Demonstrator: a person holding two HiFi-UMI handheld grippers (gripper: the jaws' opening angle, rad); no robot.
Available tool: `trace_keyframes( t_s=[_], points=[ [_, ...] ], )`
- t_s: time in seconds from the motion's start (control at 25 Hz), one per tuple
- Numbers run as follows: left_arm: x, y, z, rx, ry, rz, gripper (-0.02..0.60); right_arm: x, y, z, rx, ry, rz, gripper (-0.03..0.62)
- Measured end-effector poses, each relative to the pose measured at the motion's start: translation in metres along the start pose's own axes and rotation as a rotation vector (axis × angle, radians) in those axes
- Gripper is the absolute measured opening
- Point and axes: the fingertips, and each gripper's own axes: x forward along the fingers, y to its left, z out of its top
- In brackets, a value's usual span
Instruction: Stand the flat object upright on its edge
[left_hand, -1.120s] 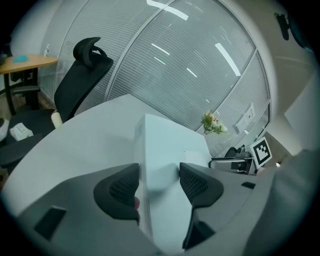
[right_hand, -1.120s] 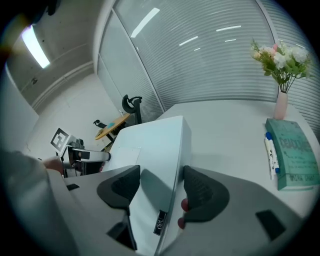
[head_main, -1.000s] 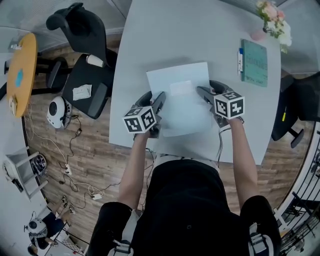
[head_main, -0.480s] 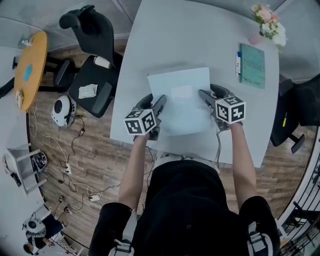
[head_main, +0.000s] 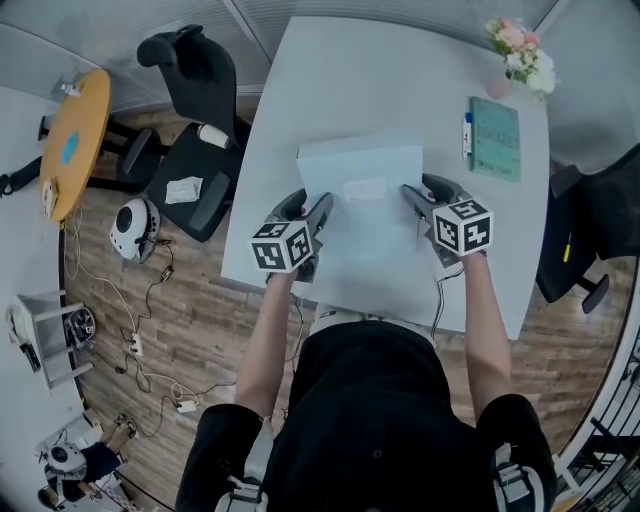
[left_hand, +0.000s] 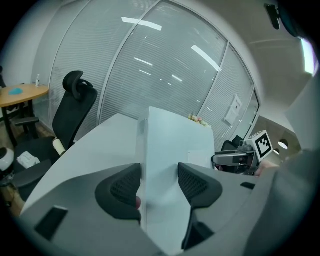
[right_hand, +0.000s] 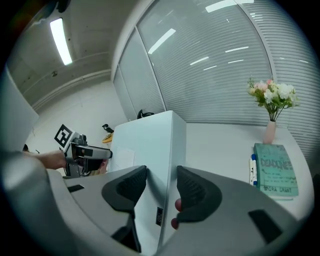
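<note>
- Holding pale flat box (head_main: 365, 225) btwn two hand-held grippers, over grey table (head_main: 400, 80), approx. mid-table and toward its near side.
- Clamping w/ left gripper (head_main: 320, 203) on box's 9 o'clock edge, pads on either side of that edge, jaws having just closed further on it.
- Clamping w/ right gripper (head_main: 408, 192) on box's 3 o'clock edge the same way, box wall btwn the pads, jaws likewise just closed in tighter.
- Carrying box tilted: far edge (12 o'clock) raised off tabletop, standing against window blinds in both gripper views. Can't tell if near edge (6 o'clock) touches table.
- Showing small white label (head_main: 364, 188) on box's upper face, approx. centre.
- Lying flat at box's 2 o'clock, well apart: teal book (head_main: 494, 138), w/ pen (head_main: 467, 133) just beside its 9 o'clock side.
- Standing at box's 1 o'clock, past the book: pink vase w/ flowers (head_main: 520, 50), near table's far corner.
- Parked off the table at 10 o'clock: black office chair (head_main: 190, 110). Further out at 9 o'clock, round wooden table (head_main: 68, 140).
</note>
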Motion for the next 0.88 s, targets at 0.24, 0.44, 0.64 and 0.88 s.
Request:
trace_keyframes(
  t_s=[0.24,0.44,0.64,0.88],
  points=[
    [-0.009,-0.014,0.014,0.052,-0.028,-0.009,0.242,-0.019,0.002,0.014,-0.054,-0.033,-0.023,0.199],
    [-0.008,-0.026,0.027,0.083,-0.045,-0.013,0.236,-0.031,-0.002,0.026,-0.085,-0.056,-0.050,0.193],
    [-0.006,-0.032,0.044,0.112,-0.070,-0.024,0.232,-0.039,-0.004,0.041,-0.095,-0.088,-0.066,0.190],
    [-0.005,-0.033,0.060,0.171,-0.090,-0.027,0.225,-0.041,-0.007,0.051,-0.150,-0.108,-0.110,0.179]
  ],
)
